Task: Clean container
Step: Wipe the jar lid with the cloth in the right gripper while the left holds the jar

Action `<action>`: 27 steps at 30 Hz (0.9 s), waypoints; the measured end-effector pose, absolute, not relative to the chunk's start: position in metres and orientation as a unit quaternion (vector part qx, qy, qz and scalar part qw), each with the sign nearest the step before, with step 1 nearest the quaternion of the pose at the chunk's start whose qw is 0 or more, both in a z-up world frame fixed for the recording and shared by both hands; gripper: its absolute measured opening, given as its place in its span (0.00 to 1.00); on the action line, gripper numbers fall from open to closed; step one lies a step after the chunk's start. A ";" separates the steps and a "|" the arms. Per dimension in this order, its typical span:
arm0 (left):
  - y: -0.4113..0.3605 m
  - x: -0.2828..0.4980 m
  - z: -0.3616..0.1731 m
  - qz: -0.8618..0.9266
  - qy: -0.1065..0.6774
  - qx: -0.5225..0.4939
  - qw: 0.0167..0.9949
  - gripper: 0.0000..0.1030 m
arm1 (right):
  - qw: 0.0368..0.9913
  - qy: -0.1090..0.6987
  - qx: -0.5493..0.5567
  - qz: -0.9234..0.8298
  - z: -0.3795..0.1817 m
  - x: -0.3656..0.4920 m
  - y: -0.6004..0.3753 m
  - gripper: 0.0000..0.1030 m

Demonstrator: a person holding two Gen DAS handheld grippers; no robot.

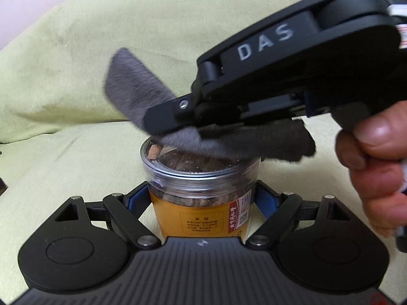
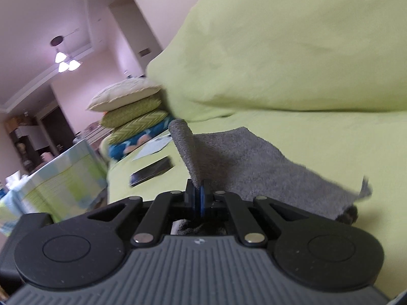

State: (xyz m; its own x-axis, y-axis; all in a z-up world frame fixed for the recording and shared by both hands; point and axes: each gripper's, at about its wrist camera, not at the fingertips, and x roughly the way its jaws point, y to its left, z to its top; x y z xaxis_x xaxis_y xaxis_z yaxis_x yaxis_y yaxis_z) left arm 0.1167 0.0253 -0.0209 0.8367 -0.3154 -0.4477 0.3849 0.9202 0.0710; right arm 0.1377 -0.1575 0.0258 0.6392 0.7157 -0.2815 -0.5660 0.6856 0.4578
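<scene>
A clear plastic container (image 1: 201, 190) with an orange label and a clear lid stands upright on the green sofa seat. My left gripper (image 1: 201, 198) is shut on the container's sides. My right gripper (image 1: 162, 120) is shut on a grey cloth (image 1: 142, 94) and holds it on top of the lid. In the right wrist view the right gripper (image 2: 199, 193) pinches the grey cloth (image 2: 254, 167), which fans out ahead; the container is hidden there.
A green sofa cushion (image 1: 127, 38) rises behind the container. In the right wrist view a stack of pillows (image 2: 132, 111), a dark flat object (image 2: 150, 171) and papers (image 2: 152, 147) lie further along the seat, and a table with a patterned cloth (image 2: 56, 178) stands at left.
</scene>
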 end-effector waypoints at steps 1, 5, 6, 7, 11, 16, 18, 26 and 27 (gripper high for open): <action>0.026 0.118 -0.021 -0.184 0.219 0.079 0.955 0.82 | 0.892 0.224 0.168 0.355 0.025 0.138 -0.162 0.01; 0.025 0.122 -0.022 -0.185 0.217 0.082 0.955 0.82 | 0.894 0.231 0.181 0.338 0.026 0.135 -0.178 0.01; 0.024 0.123 -0.022 -0.184 0.217 0.083 0.955 0.82 | 0.894 0.233 0.184 0.336 0.026 0.132 -0.182 0.01; 0.024 0.125 -0.022 -0.184 0.217 0.084 0.955 0.82 | 0.893 0.234 0.187 0.336 0.026 0.129 -0.186 0.01; 0.024 0.129 -0.023 -0.183 0.217 0.084 0.955 0.82 | 0.884 0.240 0.209 0.342 0.024 0.119 -0.193 0.02; 0.030 0.134 -0.024 -0.185 0.218 0.071 0.956 0.82 | 0.871 0.243 0.219 0.367 0.021 0.108 -0.190 0.03; 0.031 0.136 -0.025 -0.186 0.218 0.071 0.955 0.82 | 0.861 0.247 0.228 0.381 0.020 0.107 -0.187 0.03; 0.034 0.145 -0.026 -0.186 0.219 0.069 0.955 0.82 | 0.851 0.246 0.238 0.398 0.016 0.122 -0.170 0.02; 0.034 0.146 -0.026 -0.185 0.219 0.070 0.955 0.82 | 0.854 0.244 0.238 0.394 0.016 0.124 -0.170 0.02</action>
